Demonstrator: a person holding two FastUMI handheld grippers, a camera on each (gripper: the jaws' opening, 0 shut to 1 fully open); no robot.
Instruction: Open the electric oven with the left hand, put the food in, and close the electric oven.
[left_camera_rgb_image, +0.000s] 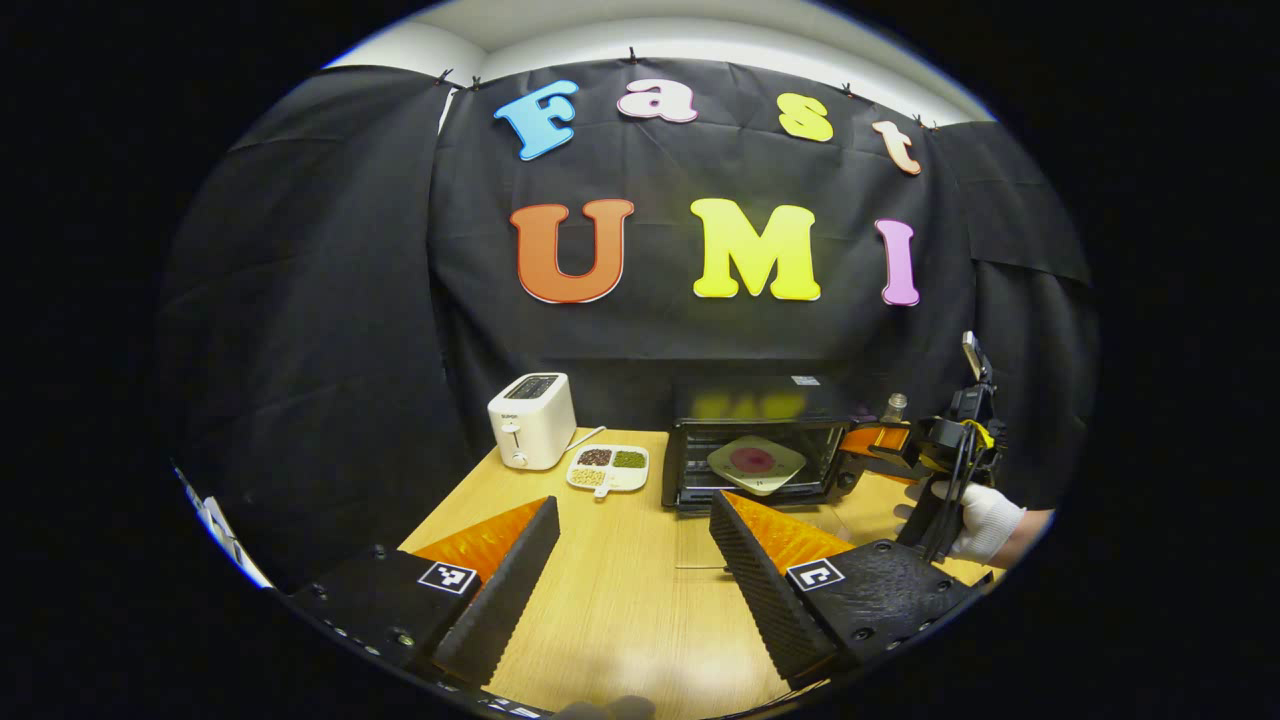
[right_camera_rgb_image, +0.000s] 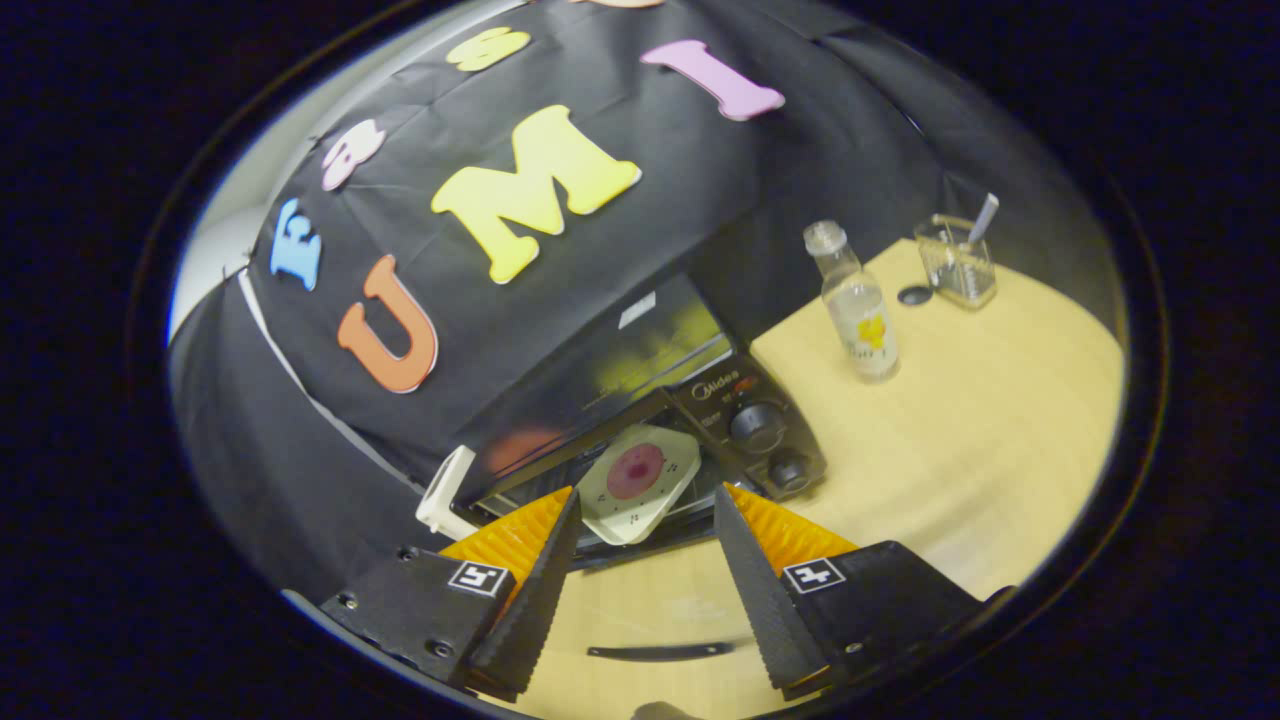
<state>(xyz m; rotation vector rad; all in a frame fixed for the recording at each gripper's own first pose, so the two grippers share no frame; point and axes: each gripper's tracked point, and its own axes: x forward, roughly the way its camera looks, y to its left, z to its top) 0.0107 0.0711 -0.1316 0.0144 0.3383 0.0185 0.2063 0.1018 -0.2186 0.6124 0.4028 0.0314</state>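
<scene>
The black electric oven (left_camera_rgb_image: 760, 400) stands at the back of the wooden table with its glass door folded down flat; the door's handle (left_camera_rgb_image: 700, 567) lies toward me. Inside rests a pale square plate (left_camera_rgb_image: 757, 463) carrying a round red piece of food (left_camera_rgb_image: 752, 459). My left gripper (left_camera_rgb_image: 632, 500) hovers open over the table in front of the oven, holding nothing. The right gripper (left_camera_rgb_image: 872, 448), held by a white-gloved hand (left_camera_rgb_image: 985, 520), sits at the oven's right front corner. In the right gripper view it (right_camera_rgb_image: 645, 492) is open just before the plate (right_camera_rgb_image: 640, 480) in the oven (right_camera_rgb_image: 620, 350).
A white toaster (left_camera_rgb_image: 531, 420) and a divided dish of grains (left_camera_rgb_image: 608, 467) stand left of the oven. Right of the oven are a clear bottle (right_camera_rgb_image: 858, 310), its cap (right_camera_rgb_image: 914, 295) and a glass cup with a spoon (right_camera_rgb_image: 958, 262). The oven's knobs (right_camera_rgb_image: 757, 425) face front.
</scene>
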